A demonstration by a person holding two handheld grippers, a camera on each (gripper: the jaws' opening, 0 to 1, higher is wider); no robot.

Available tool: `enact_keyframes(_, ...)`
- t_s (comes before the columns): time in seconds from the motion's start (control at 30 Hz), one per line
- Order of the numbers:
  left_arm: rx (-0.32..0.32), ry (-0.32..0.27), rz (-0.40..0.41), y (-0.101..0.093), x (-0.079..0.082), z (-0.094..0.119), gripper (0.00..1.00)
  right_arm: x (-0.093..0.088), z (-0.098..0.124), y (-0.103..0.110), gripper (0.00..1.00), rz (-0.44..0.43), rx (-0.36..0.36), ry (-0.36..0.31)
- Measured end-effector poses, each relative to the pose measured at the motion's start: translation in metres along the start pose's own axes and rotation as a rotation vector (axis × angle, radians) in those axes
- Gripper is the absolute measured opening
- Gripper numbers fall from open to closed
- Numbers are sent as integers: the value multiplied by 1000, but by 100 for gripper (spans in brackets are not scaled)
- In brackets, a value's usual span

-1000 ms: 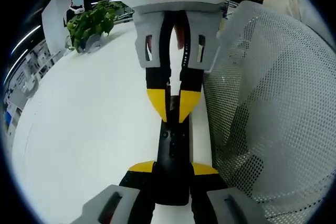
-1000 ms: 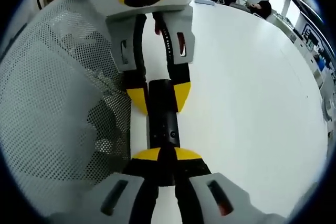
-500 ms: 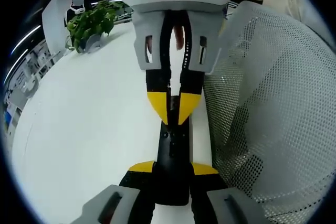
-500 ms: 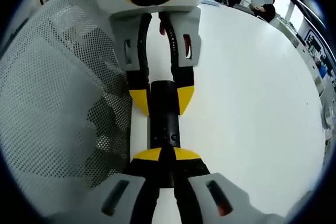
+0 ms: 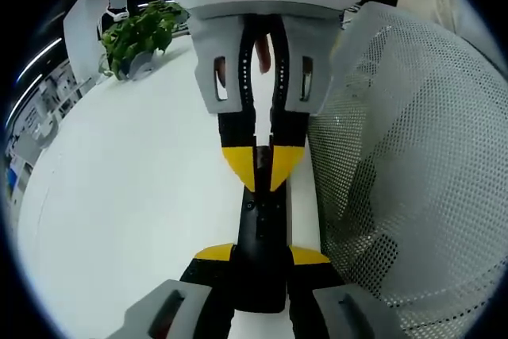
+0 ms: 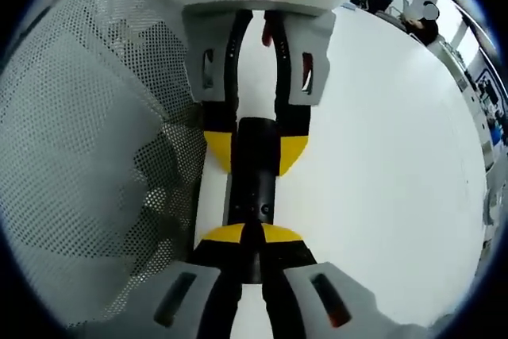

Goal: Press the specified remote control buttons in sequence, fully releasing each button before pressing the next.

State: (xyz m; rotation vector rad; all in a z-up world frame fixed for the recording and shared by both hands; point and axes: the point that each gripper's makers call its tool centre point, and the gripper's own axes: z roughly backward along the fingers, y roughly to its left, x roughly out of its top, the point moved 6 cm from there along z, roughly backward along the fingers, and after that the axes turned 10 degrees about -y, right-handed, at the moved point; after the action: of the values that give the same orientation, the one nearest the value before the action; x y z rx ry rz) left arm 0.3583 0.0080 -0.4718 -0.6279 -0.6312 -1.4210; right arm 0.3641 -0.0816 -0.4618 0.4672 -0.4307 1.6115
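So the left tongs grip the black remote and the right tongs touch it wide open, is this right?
No: the right tongs are shut, tips together, as the left gripper view shows. The left tongs do grip the black remote.

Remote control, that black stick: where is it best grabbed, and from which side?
Take the remote at one short end, coming in along its length and pinching across its long edges. Its slim shape and straight, parallel sides suit that, and the button face stays free. The left claw holds it this way.
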Motion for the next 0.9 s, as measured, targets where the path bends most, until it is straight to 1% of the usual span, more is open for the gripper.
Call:
enact_keyframes(0.03, 0, 0, 0, 0, 0, 0, 24, 0, 0, 0, 4, -3, -5, -6)
enact_keyframes(0.07, 0, 0, 0, 0, 0, 0, 24, -1, 1, 0, 4, -31, -15, -22)
enact_keyframes(0.27, 1, -3, 2, 0, 0, 0, 24, -4, 3, 0, 4, -62, -35, -64)
enact_keyframes(0.4, 1, -3, 2, 0, 0, 0, 24, -2, 2, 5, 0, -40, -52, -87)
enact_keyframes(0.47, 1, -4, 3, 1, 0, 0, 24, 1, 2, 5, 0, -24, -56, -74)
enact_keyframes(0.6, 1, -5, 3, 1, 0, 0, 24, 1, 2, 3, 0, -51, -43, -62)
enact_keyframes(0.7, 2, -5, 2, 1, -1, 0, 24, 1, 2, 3, 0, -46, -42, -53)
enact_keyframes(0.8, 2, -5, 2, 1, -1, 0, 24, 4, 0, 5, 0, -11, -47, -23)
enact_keyframes(0.9, 2, -5, 2, 1, -1, 0, 24, 4, 0, 6, 0, 10, -60, -13)
